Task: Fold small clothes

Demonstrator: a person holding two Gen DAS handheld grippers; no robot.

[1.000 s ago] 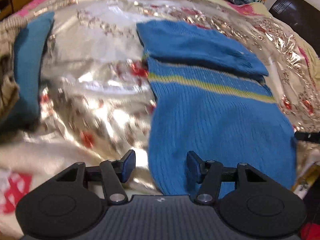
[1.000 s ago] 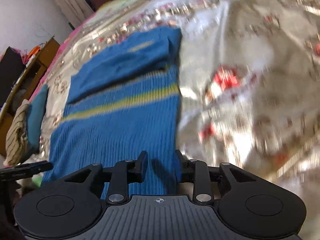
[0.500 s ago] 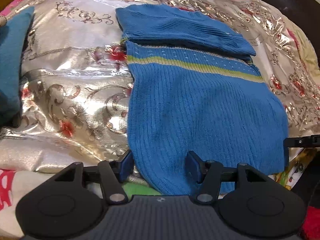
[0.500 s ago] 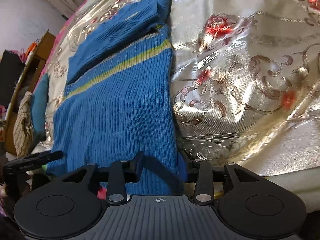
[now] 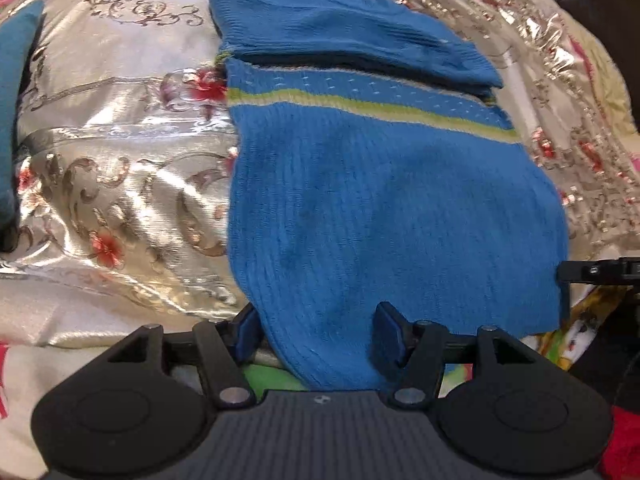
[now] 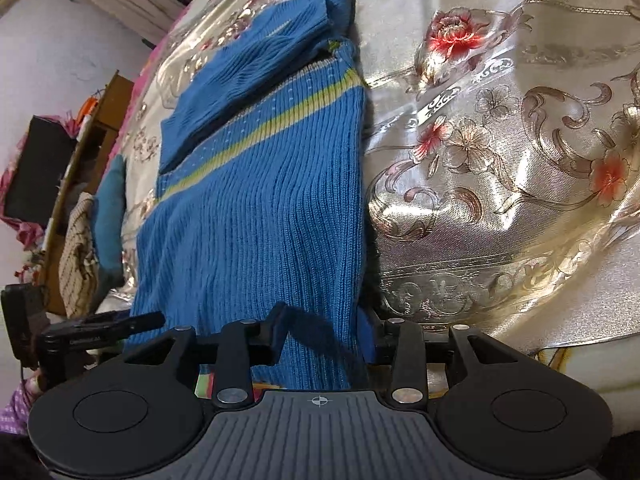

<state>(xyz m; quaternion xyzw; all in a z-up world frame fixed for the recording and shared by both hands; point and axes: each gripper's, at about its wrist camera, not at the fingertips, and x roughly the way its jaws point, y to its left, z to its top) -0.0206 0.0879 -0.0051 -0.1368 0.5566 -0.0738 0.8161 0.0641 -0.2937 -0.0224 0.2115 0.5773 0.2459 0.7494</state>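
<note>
A small blue knit sweater (image 5: 384, 200) with a yellow-green stripe lies flat on a shiny gold floral bedspread (image 5: 120, 152); its sleeves are folded across the top. It also shows in the right wrist view (image 6: 256, 208). My left gripper (image 5: 316, 332) is open, its jaws straddling the sweater's near left hem corner. My right gripper (image 6: 324, 332) is open, its jaws straddling the near right hem corner. Each gripper's tip shows at the edge of the other's view.
A teal folded garment (image 5: 12, 92) lies at the bedspread's left edge, with a striped beige one (image 6: 78, 256) beside it. A wooden shelf (image 6: 92, 128) stands beyond the bed. The hem hangs over the bed's near edge.
Both grippers have moved down and in toward the sweater's near hem, so its corners now sit between the open jaws. The sweater has not moved.
</note>
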